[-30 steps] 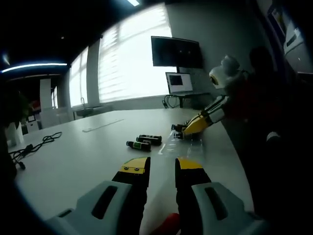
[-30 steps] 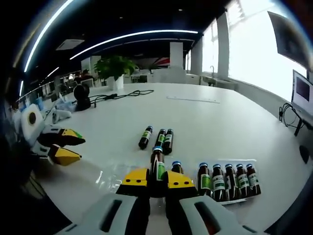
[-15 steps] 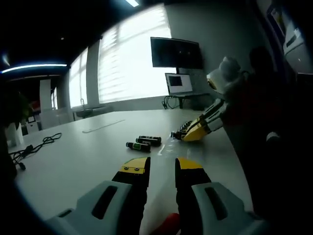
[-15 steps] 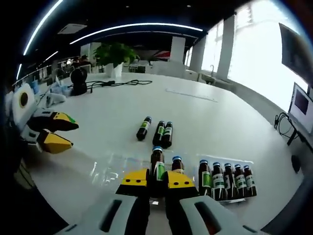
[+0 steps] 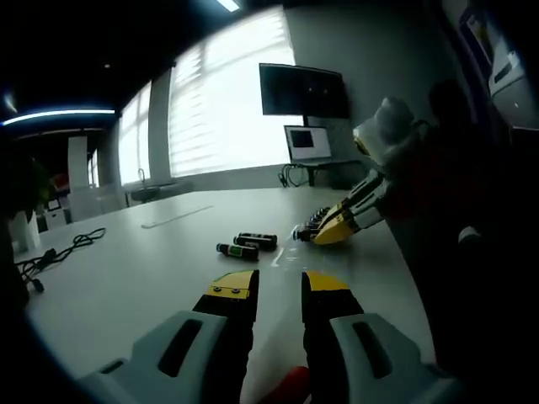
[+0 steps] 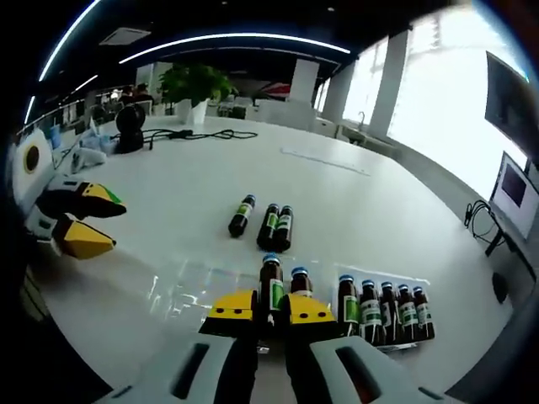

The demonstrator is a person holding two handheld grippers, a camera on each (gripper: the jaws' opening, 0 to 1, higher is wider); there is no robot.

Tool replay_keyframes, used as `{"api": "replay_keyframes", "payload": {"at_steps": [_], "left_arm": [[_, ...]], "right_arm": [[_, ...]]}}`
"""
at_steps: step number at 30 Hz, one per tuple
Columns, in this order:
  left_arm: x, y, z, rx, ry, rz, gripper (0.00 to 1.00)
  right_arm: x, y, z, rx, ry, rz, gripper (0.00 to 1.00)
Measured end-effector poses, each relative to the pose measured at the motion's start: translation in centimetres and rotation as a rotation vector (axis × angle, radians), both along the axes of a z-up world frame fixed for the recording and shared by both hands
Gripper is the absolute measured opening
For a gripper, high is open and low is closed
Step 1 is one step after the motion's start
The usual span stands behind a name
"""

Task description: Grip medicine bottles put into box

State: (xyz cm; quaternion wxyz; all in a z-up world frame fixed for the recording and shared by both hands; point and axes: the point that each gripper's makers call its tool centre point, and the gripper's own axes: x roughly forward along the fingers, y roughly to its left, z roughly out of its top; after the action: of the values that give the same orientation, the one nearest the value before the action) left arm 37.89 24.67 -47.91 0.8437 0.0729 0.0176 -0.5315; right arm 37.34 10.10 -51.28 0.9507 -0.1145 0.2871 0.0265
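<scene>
Lowering since the earlier frame, the right gripper [image 6: 269, 310] is clamping 1 upright bottle [image 6: 270, 283] into the clear box [image 6: 181, 284] on the bench [image 6: 168, 210]; the left gripper [image 5: 280, 284] is waiting part-open, empty.

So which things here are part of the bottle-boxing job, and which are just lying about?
Job:
- right tool, shut on a medicine bottle
- upright bottles in the clear box
- three bottles lying on the table
- left tool, open

Lying about:
- black cable
- potted plant
- laptop
- wall monitor
</scene>
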Motion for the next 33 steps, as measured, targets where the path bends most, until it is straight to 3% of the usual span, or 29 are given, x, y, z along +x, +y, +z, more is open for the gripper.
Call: {"api": "replay_keyframes", "payload": {"at_steps": [7, 12, 15, 33], "left_arm": [[0.0, -0.1, 0.0, 0.001, -0.001, -0.002, 0.14], [-0.1, -0.1, -0.1, 0.002, -0.001, -0.004, 0.14], [-0.1, -0.1, -0.1, 0.003, -0.002, -0.004, 0.14], [-0.2, -0.2, -0.2, 0.009, 0.0, -0.007, 0.14]], "right_arm": [[0.0, 0.0, -0.1, -0.02, -0.008, 0.014, 0.08], [-0.1, 0.1, 0.5, 0.02, -0.034, 0.02, 0.08], [-0.1, 0.3, 1.3, 0.084, -0.069, 0.019, 0.07], [-0.2, 0.0, 0.8, 0.123, -0.024, 0.032, 0.01]]}}
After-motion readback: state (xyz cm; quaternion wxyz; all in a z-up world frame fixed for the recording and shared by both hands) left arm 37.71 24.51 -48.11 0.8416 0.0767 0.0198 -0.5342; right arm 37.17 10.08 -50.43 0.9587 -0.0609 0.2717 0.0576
